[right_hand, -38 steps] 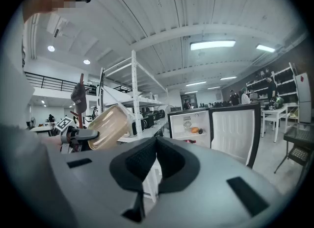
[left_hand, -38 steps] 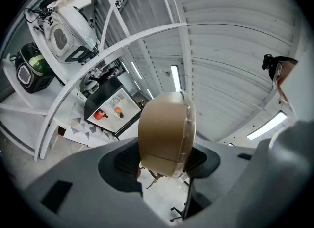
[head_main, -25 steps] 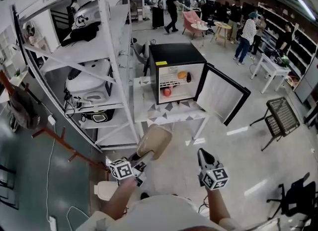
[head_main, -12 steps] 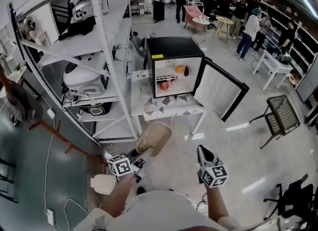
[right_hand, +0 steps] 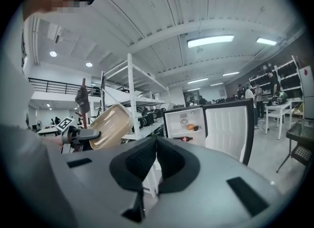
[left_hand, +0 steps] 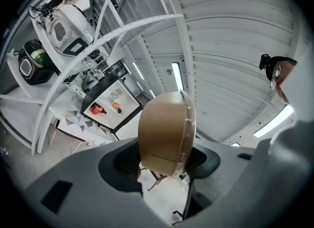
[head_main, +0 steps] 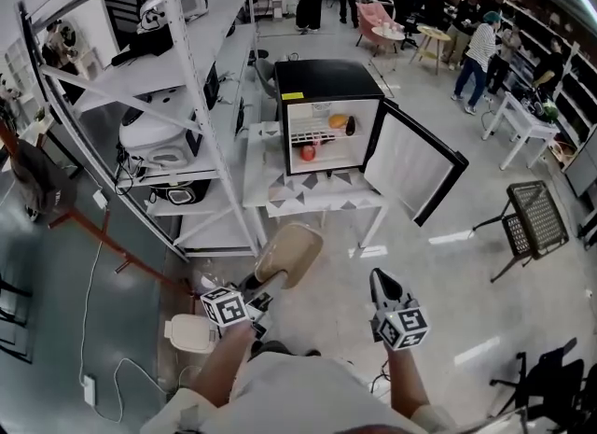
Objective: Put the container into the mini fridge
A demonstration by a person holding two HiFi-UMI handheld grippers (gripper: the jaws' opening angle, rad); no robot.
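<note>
My left gripper [head_main: 262, 290] is shut on a tan lidded container [head_main: 290, 254], held tilted in the air in front of me. In the left gripper view the container [left_hand: 166, 131] stands between the two jaws. My right gripper [head_main: 382, 285] is shut and holds nothing; its jaws [right_hand: 156, 165] meet with no gap. The black mini fridge [head_main: 322, 87] stands on a small white table [head_main: 322, 205] ahead, its door [head_main: 417, 159] swung open to the right. Inside it lie a red item [head_main: 308, 153] and an orange one [head_main: 338, 121].
A tall white shelving rack [head_main: 177, 96] with appliances runs along the left. A mesh chair [head_main: 534, 220] stands at the right. Several people stand at tables at the far end of the room. A cable [head_main: 91, 320] trails over the floor at the left.
The view has come a little nearer to the fridge. Both grippers keep their places before me, and the container stays in the left one.
</note>
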